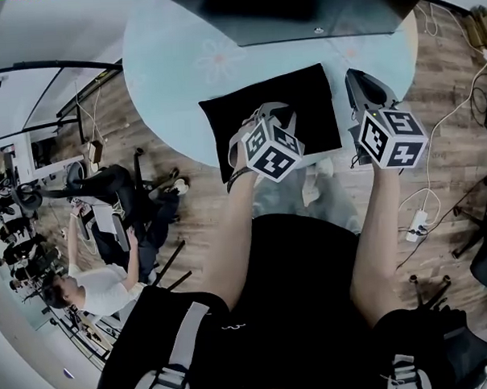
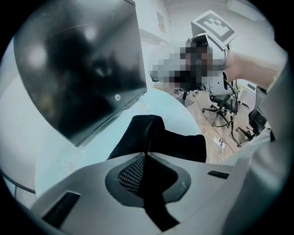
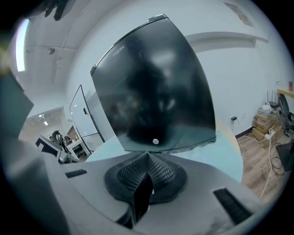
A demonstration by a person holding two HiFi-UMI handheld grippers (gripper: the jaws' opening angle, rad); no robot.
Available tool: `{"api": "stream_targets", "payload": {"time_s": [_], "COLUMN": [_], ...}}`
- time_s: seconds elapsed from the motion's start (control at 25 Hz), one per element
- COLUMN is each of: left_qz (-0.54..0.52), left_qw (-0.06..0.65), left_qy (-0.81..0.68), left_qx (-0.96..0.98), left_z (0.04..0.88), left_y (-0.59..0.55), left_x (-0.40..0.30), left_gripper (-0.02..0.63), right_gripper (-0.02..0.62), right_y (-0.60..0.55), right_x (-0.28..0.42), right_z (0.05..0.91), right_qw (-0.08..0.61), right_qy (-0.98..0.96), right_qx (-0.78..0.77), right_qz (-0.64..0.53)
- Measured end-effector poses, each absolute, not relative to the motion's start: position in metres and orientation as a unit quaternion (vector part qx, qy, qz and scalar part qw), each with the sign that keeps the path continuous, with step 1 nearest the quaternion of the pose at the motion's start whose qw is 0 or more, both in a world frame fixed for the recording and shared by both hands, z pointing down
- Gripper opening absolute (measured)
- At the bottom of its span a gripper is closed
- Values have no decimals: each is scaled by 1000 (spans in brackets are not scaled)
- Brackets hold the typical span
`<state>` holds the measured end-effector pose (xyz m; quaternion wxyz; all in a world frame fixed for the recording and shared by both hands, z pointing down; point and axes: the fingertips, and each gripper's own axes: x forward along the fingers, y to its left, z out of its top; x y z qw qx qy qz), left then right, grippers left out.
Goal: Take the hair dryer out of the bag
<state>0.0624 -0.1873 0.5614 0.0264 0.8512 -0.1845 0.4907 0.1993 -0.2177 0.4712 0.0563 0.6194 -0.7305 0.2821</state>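
Left claw is closed and pinches the black fabric of the bag, which lies flat on the round pale-blue bench. Right claw is closed too, just beside the bag's right edge, facing 1 dark monitor. I cannot see the hair dryer.

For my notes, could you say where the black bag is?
The black bag lies on the round table, upper middle of the head view, before the monitor, its edge pinched in the left tongs.
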Motion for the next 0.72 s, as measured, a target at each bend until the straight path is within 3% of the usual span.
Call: {"api": "stream_targets", "payload": {"time_s": [0.44, 0.52, 0.72], "left_qz": [456, 449, 442], "left_qw": [37, 40, 45], "left_qy": [-261, -271, -290], "left_qx": [850, 850, 848], "left_z": [533, 529, 523], "left_y": [-199, -200, -198], "left_x": [34, 30, 21], "left_gripper": [17, 17, 18], "right_gripper": [8, 106, 112], "right_y": [-216, -216, -209], "right_x": [177, 172, 165], "right_z": [481, 486, 508], "right_qw": [75, 75, 97], "right_qy": [-764, -768, -765], "right_qx": [574, 563, 547], "right_qz": [285, 295, 326]}}
